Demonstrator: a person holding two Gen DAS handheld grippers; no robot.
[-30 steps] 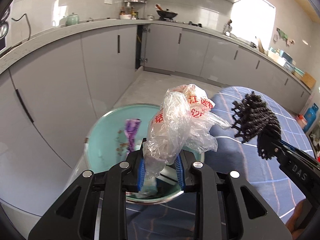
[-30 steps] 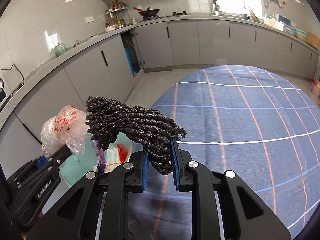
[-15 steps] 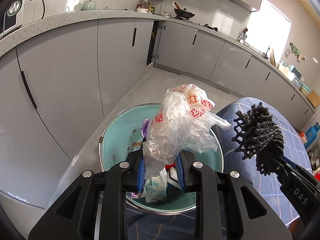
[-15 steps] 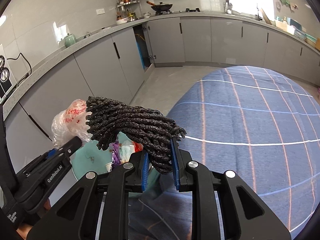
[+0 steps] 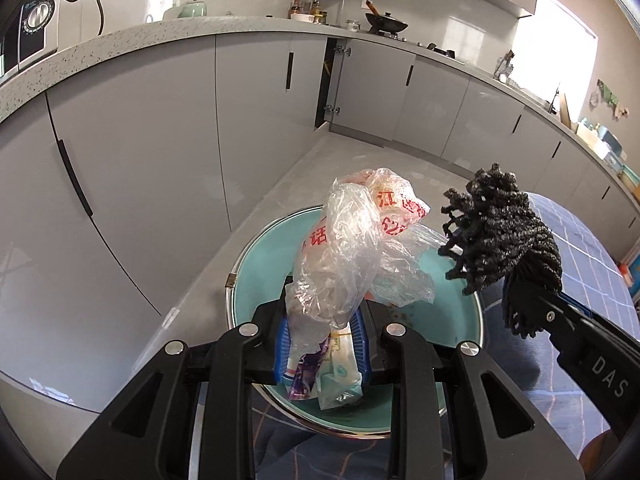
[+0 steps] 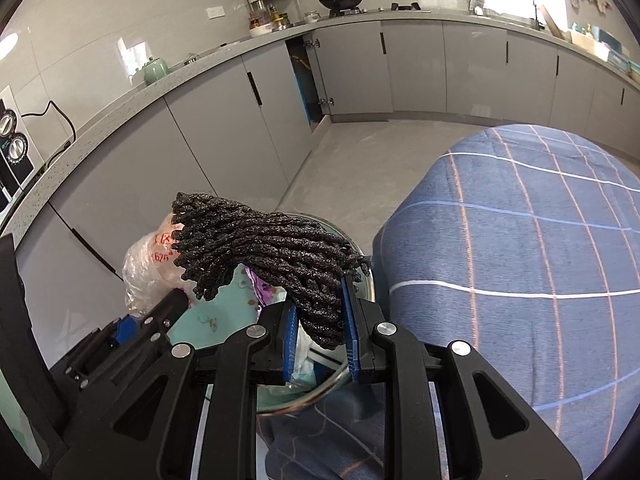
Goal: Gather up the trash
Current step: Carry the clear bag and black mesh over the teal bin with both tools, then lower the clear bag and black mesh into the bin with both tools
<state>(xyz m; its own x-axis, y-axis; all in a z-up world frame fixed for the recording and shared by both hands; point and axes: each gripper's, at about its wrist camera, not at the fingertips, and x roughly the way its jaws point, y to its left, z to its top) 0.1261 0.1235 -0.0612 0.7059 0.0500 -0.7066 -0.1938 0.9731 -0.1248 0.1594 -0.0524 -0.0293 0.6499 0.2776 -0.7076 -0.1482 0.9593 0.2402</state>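
A: Since both pieces of trash hang directly above the teal bin (image 5: 264,268), why is neither one let go?

B: My guess is that each is being lined up over the opening first. The left gripper (image 5: 324,344) has its blue pads pressed in on the neck of the crumpled plastic bag (image 5: 352,248), so the loose bulk billows above the fingers while the pinched end points down at the bin. Held by the neck like that, it should fall inside the rim rather than drift past it.

A: And the dark bundle?

B: The right gripper (image 6: 320,332) is clamped on the black knitted mesh (image 6: 264,252) near one end, and the rest droops leftward over the bin. In the left wrist view it sits toward the bin's right rim, beside the bag, not touching it as far as I can tell.

A: What is in the bin so far?

B: Some wrappers, a purple one and a pale one, lie at its bottom below the bag.

A: Why does the bin stand where it does?

B: It sits on the floor just beside the table with the blue checked cloth (image 6: 520,240), likely so trash from the table travels only a short way. The grey cabinets (image 5: 140,152) stand beyond the bin.
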